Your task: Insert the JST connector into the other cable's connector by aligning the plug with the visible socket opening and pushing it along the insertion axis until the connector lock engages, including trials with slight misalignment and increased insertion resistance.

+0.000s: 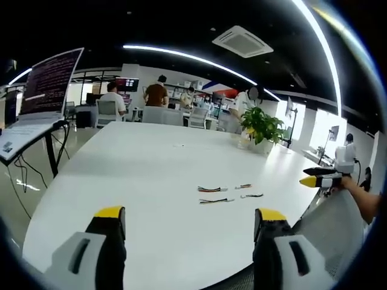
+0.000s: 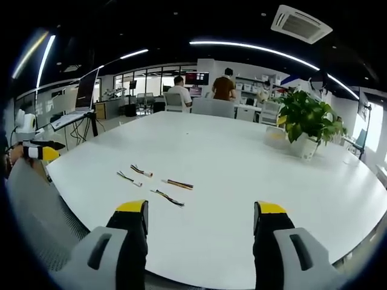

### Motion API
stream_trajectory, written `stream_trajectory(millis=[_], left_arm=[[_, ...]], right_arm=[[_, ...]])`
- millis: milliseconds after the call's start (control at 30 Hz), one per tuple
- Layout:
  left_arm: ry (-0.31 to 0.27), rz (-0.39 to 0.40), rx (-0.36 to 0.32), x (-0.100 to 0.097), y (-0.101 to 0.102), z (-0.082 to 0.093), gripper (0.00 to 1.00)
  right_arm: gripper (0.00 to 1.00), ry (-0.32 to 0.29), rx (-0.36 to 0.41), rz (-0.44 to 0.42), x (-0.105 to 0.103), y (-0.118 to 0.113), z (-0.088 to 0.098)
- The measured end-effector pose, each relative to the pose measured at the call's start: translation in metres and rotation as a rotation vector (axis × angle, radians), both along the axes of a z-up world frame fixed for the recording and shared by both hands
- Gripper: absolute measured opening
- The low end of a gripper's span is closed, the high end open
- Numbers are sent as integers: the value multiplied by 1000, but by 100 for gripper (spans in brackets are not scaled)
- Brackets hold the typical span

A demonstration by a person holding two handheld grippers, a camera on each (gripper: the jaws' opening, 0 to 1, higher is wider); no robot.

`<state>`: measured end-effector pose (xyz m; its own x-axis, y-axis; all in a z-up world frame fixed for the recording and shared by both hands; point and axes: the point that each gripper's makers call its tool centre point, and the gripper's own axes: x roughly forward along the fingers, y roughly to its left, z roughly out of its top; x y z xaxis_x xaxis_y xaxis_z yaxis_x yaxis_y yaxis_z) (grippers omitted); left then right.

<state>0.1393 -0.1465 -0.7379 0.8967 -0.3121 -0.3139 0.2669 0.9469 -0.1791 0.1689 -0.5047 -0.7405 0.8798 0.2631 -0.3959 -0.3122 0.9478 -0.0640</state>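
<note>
Lying loose on a large white table (image 2: pixel 242 169) are four short wire leads with connectors, none of them held: in the right gripper view they are the far-left cable (image 2: pixel 129 179), the cable behind it (image 2: pixel 141 171), the middle cable (image 2: pixel 179 183) and the nearest cable (image 2: pixel 167 197), all close together but apart from one another. In the left gripper view the same cluster sits right of centre, with two leads (image 1: pixel 212 190) (image 1: pixel 216 200) on the left and two (image 1: pixel 243 186) (image 1: pixel 251 196) on the right; which ends are plug and which socket is too small to tell. The left gripper (image 1: pixel 190 225) hangs over the near table edge with its yellow-tipped jaws spread wide and nothing between them, well short of the cables. The right gripper (image 2: pixel 200 217) is likewise spread and empty, the nearest cable lying just ahead of its left jaw. A potted plant (image 2: pixel 307 119) stands on the far side of the table, well apart from the cables. A laptop (image 1: pixel 47 84) rests on a side stand. Several people sit or stand at desks in the background, and grey mesh (image 2: pixel 42 211) lies at the table edge.
</note>
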Motion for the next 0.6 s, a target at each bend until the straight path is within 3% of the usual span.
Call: stream_trajectory(millis=[600], left_arm=[[19,12,39,1,4,-3,86]], right_arm=[[70,-3,-1,-6,0,-2,2]])
